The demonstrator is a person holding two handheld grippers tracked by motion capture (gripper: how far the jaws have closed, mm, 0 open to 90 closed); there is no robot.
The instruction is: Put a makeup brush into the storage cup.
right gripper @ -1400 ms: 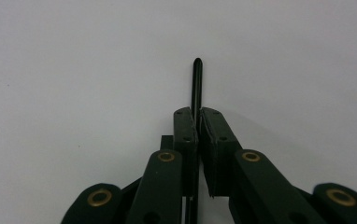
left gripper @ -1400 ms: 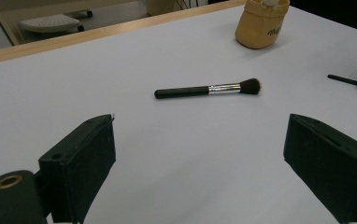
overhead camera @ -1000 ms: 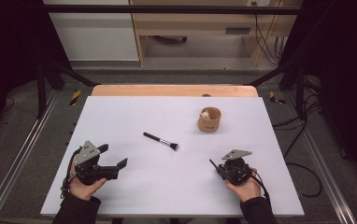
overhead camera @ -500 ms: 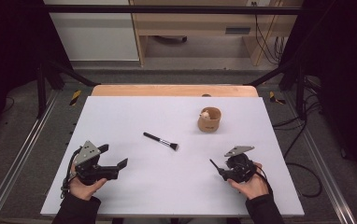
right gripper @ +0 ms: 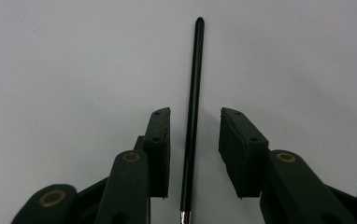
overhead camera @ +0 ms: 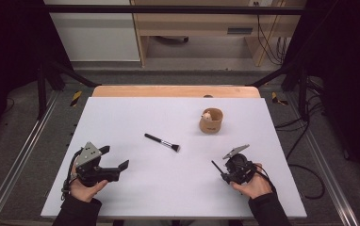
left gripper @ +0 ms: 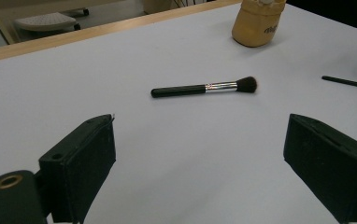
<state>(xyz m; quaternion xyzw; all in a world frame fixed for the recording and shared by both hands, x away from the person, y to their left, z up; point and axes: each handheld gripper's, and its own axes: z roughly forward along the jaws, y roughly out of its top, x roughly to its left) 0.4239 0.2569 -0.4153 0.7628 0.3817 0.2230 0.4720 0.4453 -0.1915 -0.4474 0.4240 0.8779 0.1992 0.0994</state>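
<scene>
While both hands rest at the near edge of the table [overhead camera: 121, 117], each holds its gripper low over the white top. The left gripper [overhead camera: 114, 162] points toward the table's middle with its jaws spread wide and nothing between them; the left hand [overhead camera: 85, 188] grips it from below, and a grey plate [overhead camera: 89, 153] sits on its top.

Ahead of the left gripper, well apart from it, a brush [left gripper: 203, 87] lies flat on the table, black handle toward that view's left, dark bristles toward its right. In the high view the same brush [overhead camera: 162, 142] lies roughly midway between the two grippers and farther out from the person. Beyond the brush stands a tan cup [left gripper: 258, 21], upright, with something pale showing at its mouth [overhead camera: 207, 114]; what that is cannot be told.

The right gripper [right gripper: 194, 144] is held by the right hand [overhead camera: 252, 183]. A thin black stick [right gripper: 193, 107] runs straight up between its jaws and extends past their tips. The jaws stand parted, each with a visible gap to the stick, so they are not clamped on it. Whether the stick lies on the table or is carried elsewhere in the gripper cannot be told. In the left gripper view the same stick [left gripper: 347, 82] shows at the far right.
</scene>
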